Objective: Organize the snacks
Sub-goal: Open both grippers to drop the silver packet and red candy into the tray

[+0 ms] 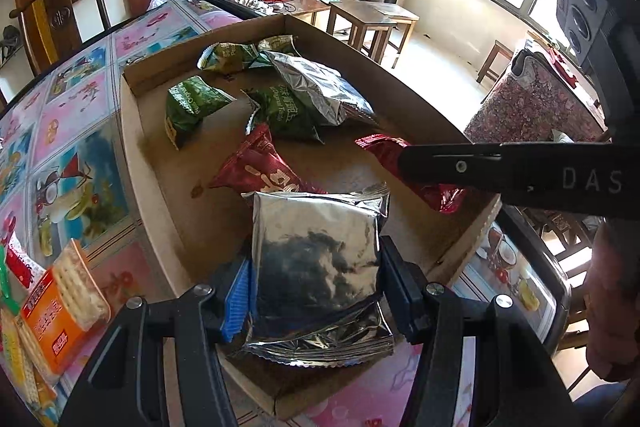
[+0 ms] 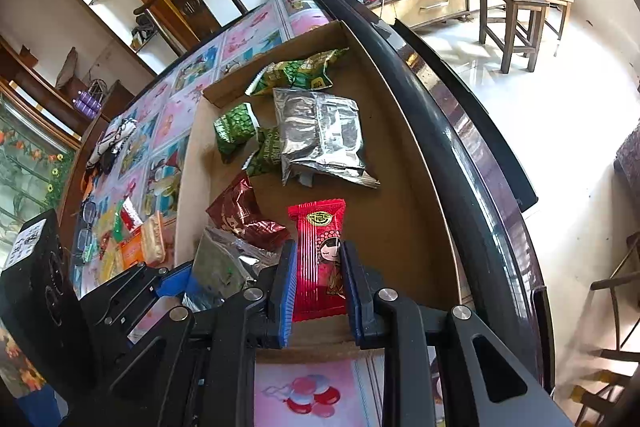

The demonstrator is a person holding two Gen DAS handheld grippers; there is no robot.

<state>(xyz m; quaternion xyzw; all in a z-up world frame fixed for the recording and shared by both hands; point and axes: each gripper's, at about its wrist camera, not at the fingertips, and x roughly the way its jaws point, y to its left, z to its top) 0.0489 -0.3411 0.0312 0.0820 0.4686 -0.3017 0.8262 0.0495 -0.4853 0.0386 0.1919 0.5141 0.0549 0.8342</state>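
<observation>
My left gripper (image 1: pixel 316 279) is shut on a silver foil packet (image 1: pixel 316 251), held over the near end of a shallow cardboard box (image 1: pixel 128 115). My right gripper (image 2: pixel 318 255) is shut on a bright red packet (image 2: pixel 318 227) with a cartoon figure on it, just above the box floor (image 2: pixel 400 227) near the right wall. In the left wrist view one of the right gripper's fingers (image 1: pixel 480 167) crosses in front of that red packet (image 1: pixel 382 149). Inside the box lie several green packets (image 1: pixel 192 107), another silver packet (image 2: pixel 320 135) and a dark red one (image 2: pixel 244 219).
The box sits on a table under a pink picture-print cloth (image 1: pixel 72 115). An orange cracker pack (image 1: pixel 60 311) and other loose snacks (image 2: pixel 120 227) lie left of the box, with glasses (image 2: pixel 86 227) nearby. The table's dark rim (image 2: pixel 460 147) runs just right of the box.
</observation>
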